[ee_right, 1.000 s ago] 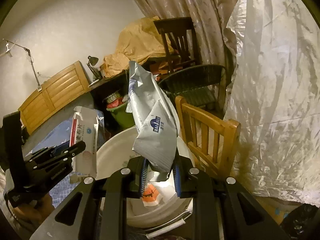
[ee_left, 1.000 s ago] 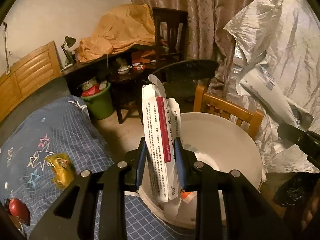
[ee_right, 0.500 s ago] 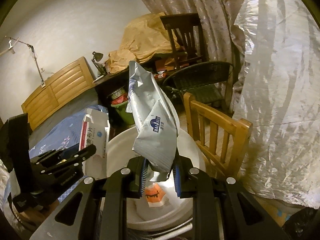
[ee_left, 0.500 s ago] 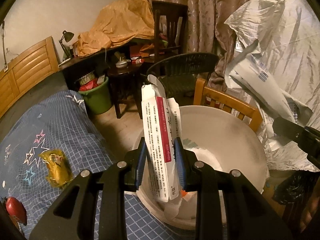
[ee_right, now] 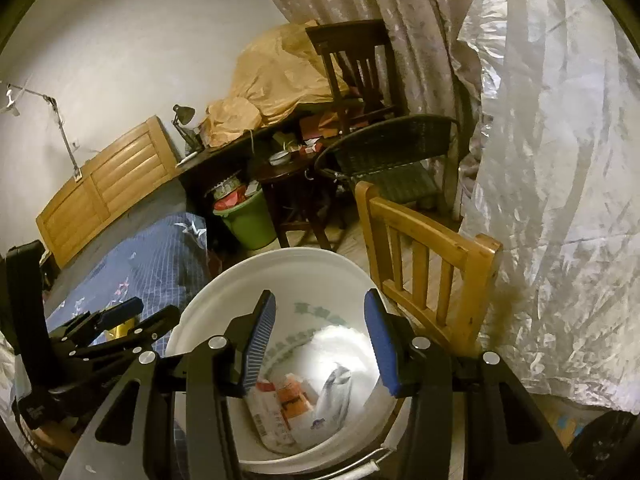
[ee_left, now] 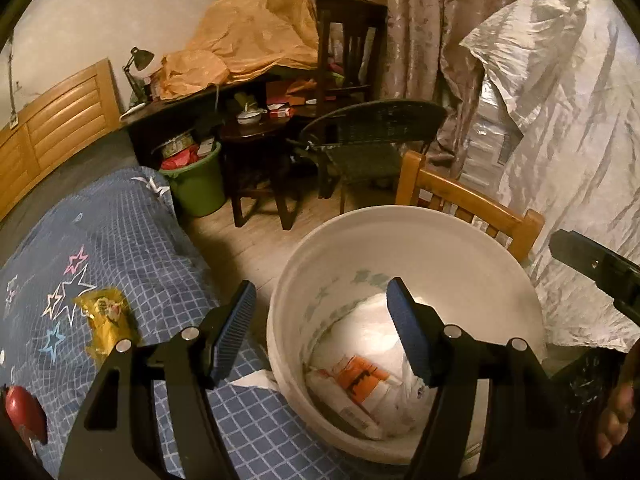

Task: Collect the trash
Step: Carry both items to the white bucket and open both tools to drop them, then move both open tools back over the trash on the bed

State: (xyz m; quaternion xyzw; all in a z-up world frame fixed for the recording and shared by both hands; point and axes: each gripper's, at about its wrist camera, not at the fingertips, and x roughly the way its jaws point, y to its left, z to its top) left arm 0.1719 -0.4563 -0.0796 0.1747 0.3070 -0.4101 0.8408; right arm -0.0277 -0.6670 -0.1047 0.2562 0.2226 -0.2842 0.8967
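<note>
Each gripper is made of black plastic arms. Round silver screws are seen on the left gripper (ee_left: 322, 334) and right gripper (ee_right: 320, 342). Blue ribbed pads (ee_right: 260, 344) are fitted inside.

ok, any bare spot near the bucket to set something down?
Bare quilt between the yellow wrapper and the green bin; bare floor between quilt and white bucket. Crowded: bucket bottom, full of wrappers.

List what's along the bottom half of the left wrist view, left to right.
Red object → yellow wrapper on the blue blanket → white bucket with trash inside → right gripper at the edge.
</note>
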